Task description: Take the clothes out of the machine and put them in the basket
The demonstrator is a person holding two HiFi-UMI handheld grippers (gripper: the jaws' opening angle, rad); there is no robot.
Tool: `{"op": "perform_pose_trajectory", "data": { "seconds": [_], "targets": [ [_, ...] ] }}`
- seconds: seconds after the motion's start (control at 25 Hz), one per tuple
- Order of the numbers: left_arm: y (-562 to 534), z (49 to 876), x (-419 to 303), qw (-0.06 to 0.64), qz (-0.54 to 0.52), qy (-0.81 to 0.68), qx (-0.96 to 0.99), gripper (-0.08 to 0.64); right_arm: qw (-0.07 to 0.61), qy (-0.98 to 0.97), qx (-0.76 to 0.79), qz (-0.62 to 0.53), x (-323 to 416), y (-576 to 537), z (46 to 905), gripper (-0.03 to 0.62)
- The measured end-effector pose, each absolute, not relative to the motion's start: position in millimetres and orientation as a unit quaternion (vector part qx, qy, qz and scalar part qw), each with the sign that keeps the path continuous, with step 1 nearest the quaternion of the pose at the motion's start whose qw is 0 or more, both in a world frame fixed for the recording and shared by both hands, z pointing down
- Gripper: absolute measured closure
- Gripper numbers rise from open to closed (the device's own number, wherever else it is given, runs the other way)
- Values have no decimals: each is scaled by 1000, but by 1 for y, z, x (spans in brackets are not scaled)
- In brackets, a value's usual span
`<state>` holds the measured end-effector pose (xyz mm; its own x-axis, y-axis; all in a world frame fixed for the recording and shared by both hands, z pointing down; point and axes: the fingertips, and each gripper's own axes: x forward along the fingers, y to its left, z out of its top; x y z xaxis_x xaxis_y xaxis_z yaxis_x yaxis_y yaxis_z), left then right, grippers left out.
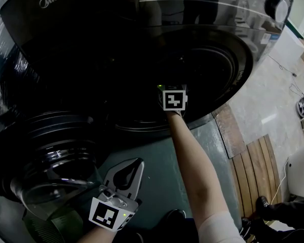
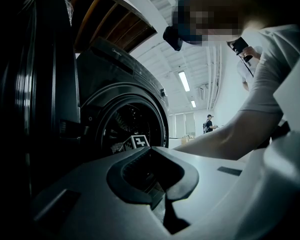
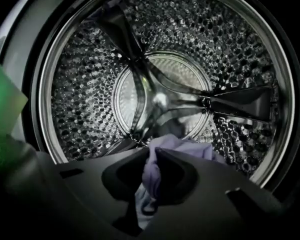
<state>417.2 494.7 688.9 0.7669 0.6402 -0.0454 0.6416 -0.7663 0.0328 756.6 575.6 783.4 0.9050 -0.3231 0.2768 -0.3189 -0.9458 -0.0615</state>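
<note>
A black front-loading washing machine stands with its round door swung open to the left. My right gripper reaches into the steel drum and is shut on a pale lilac garment; a fold of the cloth hangs down between the jaws. In the head view only its marker cube shows at the drum's mouth, on the end of the person's bare forearm. My left gripper is held level outside, below the door. It is shut and has nothing in it; in its own view the left gripper points toward the machine's opening.
Wooden boards lie on the floor to the right of the machine, with a white appliance beyond them. A dark shoe shows near the boards. A person stands far off in the room.
</note>
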Motion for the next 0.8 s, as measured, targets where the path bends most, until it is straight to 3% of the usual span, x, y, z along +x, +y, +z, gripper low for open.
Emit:
{"op": "perform_pose_trajectory", "data": {
  "seconds": [0.8],
  "targets": [
    [498,688,412,29,-22,350,936,538,-17,159,-982,-104,743,593,734,561]
  ]
}}
